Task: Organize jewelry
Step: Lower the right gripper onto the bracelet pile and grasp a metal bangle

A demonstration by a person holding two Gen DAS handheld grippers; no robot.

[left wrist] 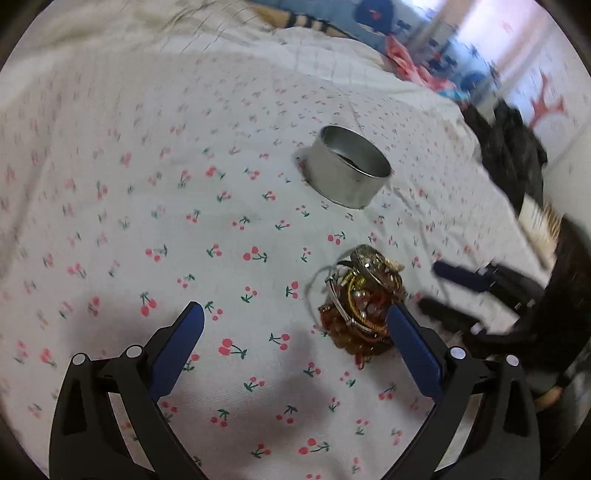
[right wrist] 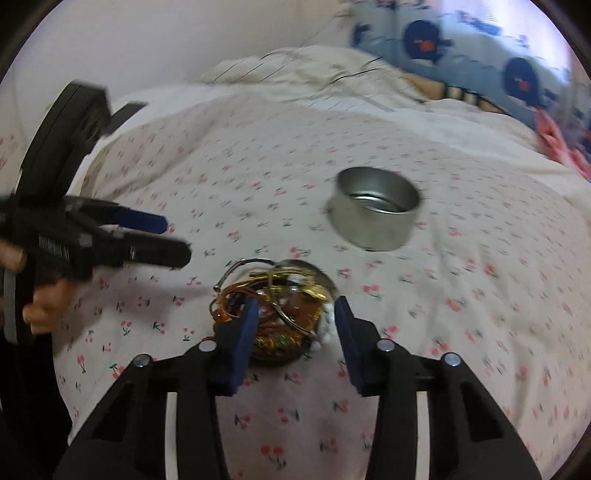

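The bedsheet [left wrist: 229, 229] is white, strewn with small red-pink cherries on green stems. On it, the round tin [left wrist: 347, 177] is plain silver-grey metal, darker inside. The jewelry pile [left wrist: 360, 299] mixes amber-brown beads, gold wire, silver bangles and a few white pearls; in the right wrist view it also shows a bit of green and red. Both the left gripper [left wrist: 295, 317] and the right gripper [right wrist: 295, 310] have black frames with dark blue pads and silver screw heads. At the far side lies a plain cream quilt [right wrist: 303, 70]. Beyond it, far right, a light blue cloth [right wrist: 480, 33] carries dark navy round shapes with red spots, and beside it a pink-red fabric [left wrist: 402, 59].
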